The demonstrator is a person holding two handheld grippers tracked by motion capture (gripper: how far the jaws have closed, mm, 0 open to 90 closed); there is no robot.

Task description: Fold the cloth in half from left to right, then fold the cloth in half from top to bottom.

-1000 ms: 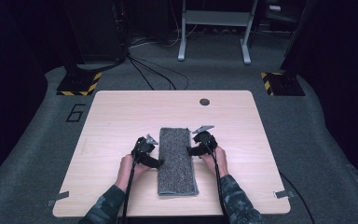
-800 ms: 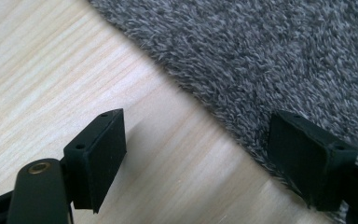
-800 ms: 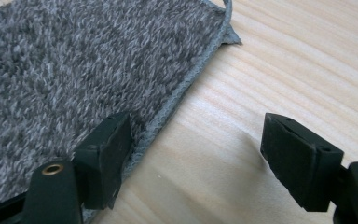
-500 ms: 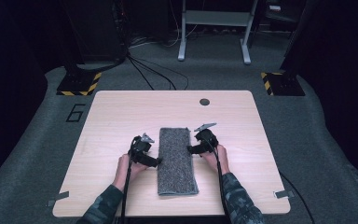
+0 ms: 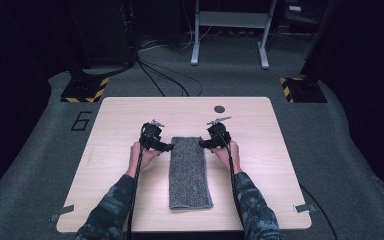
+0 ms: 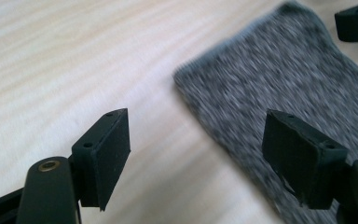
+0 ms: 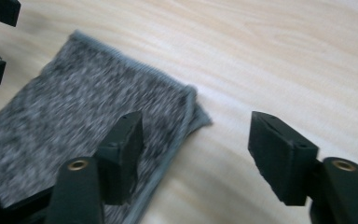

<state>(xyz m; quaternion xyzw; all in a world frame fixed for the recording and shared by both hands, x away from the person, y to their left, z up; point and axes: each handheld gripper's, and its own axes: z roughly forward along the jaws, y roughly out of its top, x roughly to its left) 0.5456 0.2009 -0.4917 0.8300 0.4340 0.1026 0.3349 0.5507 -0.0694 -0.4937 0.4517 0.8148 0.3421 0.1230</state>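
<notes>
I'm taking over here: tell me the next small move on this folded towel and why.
Probably lower both grippers onto the far corners of the grey towel and close. The left gripper and right gripper sit open at those corners, jaws just closing, nothing pinched yet.

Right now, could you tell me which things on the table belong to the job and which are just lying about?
In the job:
- grey towel, folded into a long strip
- left gripper, jaws open at the towel's far left corner
- right gripper, jaws open at its far right corner

Lying about:
- small dark round disc near the table's far edge
</notes>
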